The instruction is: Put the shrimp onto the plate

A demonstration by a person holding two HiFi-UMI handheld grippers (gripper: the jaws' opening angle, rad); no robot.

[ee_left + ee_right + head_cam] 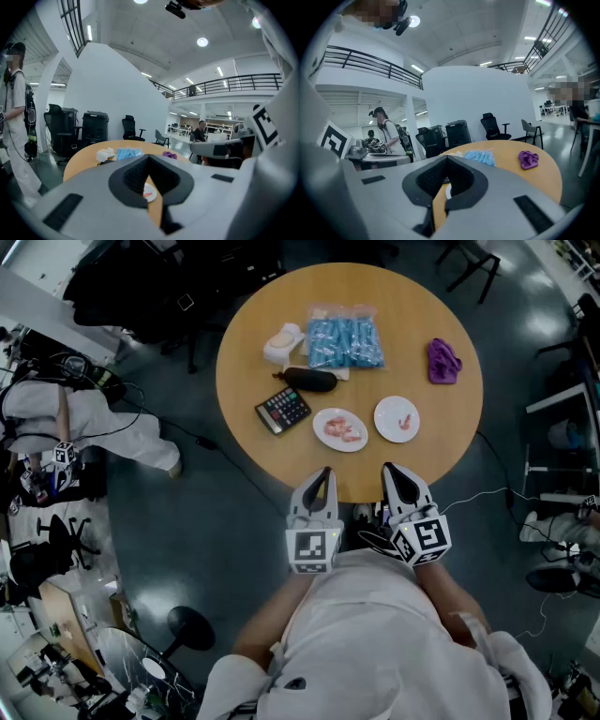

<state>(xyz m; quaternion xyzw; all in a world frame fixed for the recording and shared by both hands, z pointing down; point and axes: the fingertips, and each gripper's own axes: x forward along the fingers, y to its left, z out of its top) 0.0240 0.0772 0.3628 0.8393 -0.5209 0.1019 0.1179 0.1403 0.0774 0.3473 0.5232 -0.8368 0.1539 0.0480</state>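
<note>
Two white plates lie on the round wooden table [272, 460]. The left plate [322, 417] carries several pink shrimp [343, 431]. A single shrimp [405, 421] lies on the right plate [383, 412]. My left gripper [324, 472] hovers at the table's near edge, just short of the left plate, shut and holding nothing. My right gripper [388, 468] hangs beside it, short of the right plate, also shut and holding nothing. In the left gripper view the left gripper [149, 158] has its tips touching, and a plate with a shrimp [148, 192] shows through the gap below them. In the right gripper view the right gripper [447, 158] is also shut.
A calculator [282, 410], a black oblong object [310, 380], a bag of blue packets [344, 340], a white crumpled wad [282, 341] and a purple cloth [443, 361] lie further back on the table. A person [16, 117] stands to the left; office chairs and desks surround the table.
</note>
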